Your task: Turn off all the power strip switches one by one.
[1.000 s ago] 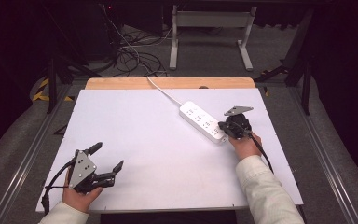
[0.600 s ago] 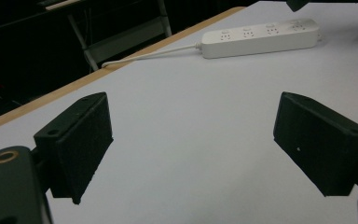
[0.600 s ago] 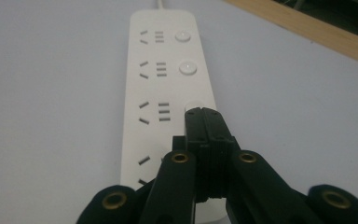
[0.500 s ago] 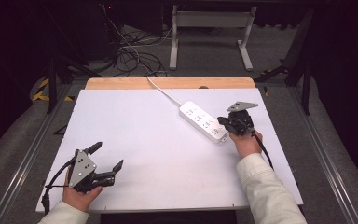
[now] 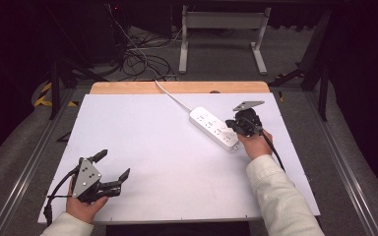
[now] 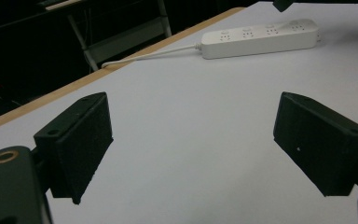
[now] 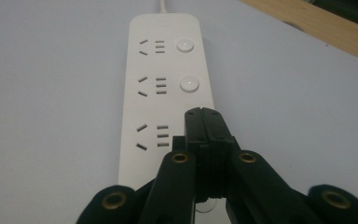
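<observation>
The white tabletop [image 5: 142,128] is noted bearing a power strip [image 5: 214,127] toward its far right. It is judged rigid, light, smooth; best gripped across its narrow sides. The right tool [image 7: 204,122] is closed empty above its buttons, the left tool [image 5: 112,167] spread wide.

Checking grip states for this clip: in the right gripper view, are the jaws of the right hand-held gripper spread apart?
No, the right hand-held gripper has its two black jaws pressed together, with nothing between them, above the white power strip.
</observation>
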Motion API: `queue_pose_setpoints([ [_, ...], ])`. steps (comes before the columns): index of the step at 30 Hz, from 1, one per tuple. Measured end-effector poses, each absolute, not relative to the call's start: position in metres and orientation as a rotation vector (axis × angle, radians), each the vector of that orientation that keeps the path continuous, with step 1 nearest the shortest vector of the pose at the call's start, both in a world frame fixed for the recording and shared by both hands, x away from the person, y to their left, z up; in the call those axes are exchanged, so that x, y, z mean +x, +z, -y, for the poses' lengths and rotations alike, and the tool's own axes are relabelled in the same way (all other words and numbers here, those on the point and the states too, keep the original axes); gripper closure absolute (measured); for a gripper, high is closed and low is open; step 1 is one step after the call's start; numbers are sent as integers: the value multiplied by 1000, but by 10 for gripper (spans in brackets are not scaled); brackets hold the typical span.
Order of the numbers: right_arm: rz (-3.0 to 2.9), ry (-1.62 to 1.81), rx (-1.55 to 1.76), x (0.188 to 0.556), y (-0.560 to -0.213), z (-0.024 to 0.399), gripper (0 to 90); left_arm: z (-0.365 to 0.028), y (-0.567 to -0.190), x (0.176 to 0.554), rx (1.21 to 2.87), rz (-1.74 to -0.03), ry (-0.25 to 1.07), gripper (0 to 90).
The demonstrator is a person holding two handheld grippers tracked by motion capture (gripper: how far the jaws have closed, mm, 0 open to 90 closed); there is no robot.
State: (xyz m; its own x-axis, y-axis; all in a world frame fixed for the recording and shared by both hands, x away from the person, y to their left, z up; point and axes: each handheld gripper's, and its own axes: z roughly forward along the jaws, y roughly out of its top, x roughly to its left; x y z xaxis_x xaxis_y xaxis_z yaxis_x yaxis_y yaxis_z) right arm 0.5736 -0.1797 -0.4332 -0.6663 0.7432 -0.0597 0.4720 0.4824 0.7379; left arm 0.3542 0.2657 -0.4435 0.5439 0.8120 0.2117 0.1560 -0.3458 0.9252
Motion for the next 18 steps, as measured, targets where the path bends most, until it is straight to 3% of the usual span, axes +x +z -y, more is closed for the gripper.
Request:
queue_pose_setpoints([
  [18,-2375,1001,1047,588,-453,172,900,-266,-444,355,1823,-796,853,122],
])
